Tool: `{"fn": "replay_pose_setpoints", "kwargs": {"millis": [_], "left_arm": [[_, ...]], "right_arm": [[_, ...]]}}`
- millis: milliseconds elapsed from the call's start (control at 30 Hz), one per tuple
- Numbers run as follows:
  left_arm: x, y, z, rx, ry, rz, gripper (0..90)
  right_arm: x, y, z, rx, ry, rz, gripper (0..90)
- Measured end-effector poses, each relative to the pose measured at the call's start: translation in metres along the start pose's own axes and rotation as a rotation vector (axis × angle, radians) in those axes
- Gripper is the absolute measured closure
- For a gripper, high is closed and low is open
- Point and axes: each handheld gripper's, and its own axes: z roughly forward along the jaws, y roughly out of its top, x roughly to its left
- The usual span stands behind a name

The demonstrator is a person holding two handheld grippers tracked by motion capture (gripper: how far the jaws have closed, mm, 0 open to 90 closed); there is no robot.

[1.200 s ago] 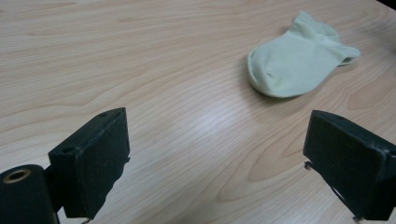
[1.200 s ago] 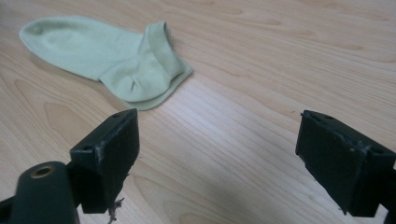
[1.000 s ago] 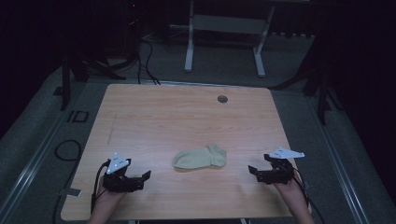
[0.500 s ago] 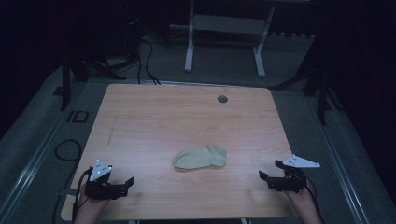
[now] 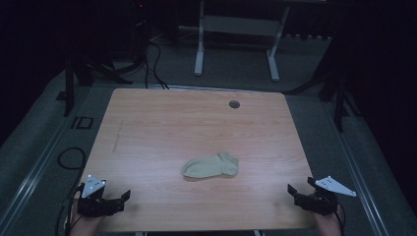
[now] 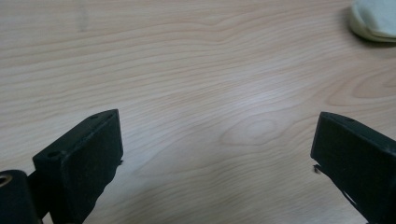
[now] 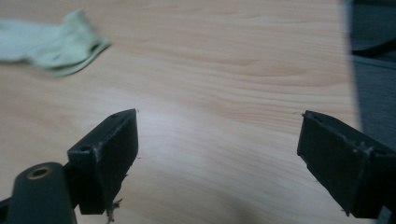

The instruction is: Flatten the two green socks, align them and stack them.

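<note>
Pale green sock (image 5: 210,166) lying flat at table (image 5: 162,123) centre, cuff end to the right. Left gripper (image 5: 123,197) and right gripper (image 5: 294,191) at near corners, jaws apart, empty. Recommended: approach low, pinch 1 fabric edge each, avoid scraping wood.

pale green sock (image 5: 210,166), flat, mid-table

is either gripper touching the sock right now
No, in the high view the sock lies alone mid-table, with the left gripper and right gripper apart at the near corners.
</note>
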Motion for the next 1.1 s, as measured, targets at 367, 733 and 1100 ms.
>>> {"fn": "replay_pose_setpoints", "kwargs": {"millis": [367,733,1100], "left_arm": [[0.015,-0.008,-0.007,-0.019,0.152,-0.062,2.5],[0.035,-0.015,-0.022,-0.115,0.273,-0.202,2.5],[0.030,-0.014,-0.024,-0.157,0.265,-0.193,2.5]], "right_arm": [[-0.022,-0.016,-0.001,0.028,-0.202,0.082,12.5],[-0.029,-0.021,-0.003,-0.062,-0.194,0.169,12.5],[-0.032,-0.022,0.000,-0.061,-0.234,0.150,12.5]]}}
